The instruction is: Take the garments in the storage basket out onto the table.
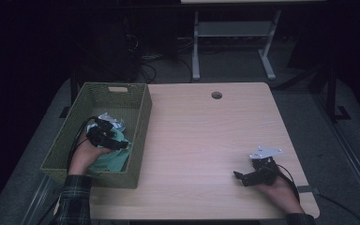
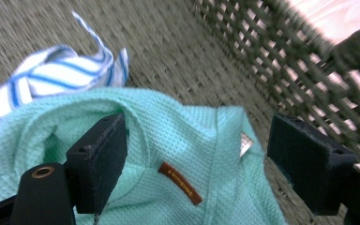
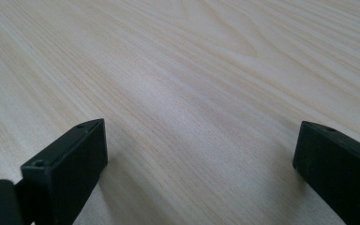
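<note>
The mint-green garment (image 1: 111, 158) lay in the near half of the woven green basket (image 1: 143, 123), which stood at the table's nine o'clock edge. In the high view its crumpled mass ran from the basket's near wall toward twelve o'clock, so its long axis followed the basket's own length; which end was the neck could not be read from up there. The left gripper view settled it: a collar fold, a small brown label (image 2: 180, 183) and a white tag (image 2: 245, 142) sat between the jaws, and the label ran slantwise from eleven o'clock to five o'clock across that picture.

The left gripper (image 1: 104, 134) hung over the garment inside the basket, the left hand (image 1: 85, 152) behind it at six o'clock. Its jaws stood spread wide with the collar fold between them; the left jaw rested against the cloth while the right one stood clear of it, beside the basket's lattice wall, so the pads did not pinch anything.

At the table's (image 1: 206, 140) five o'clock corner the right gripper (image 1: 243, 177) rested low, pointing toward nine o'clock, its jaws spread apart over bare wood, as the right gripper view showed close up.

Beyond the garment, toward twelve o'clock, a blue-and-white striped cloth (image 2: 58, 77) lay on the basket floor; its stripes were plain in the left gripper view, whereas the high view gave it as a pale patch (image 1: 116, 123).
</note>
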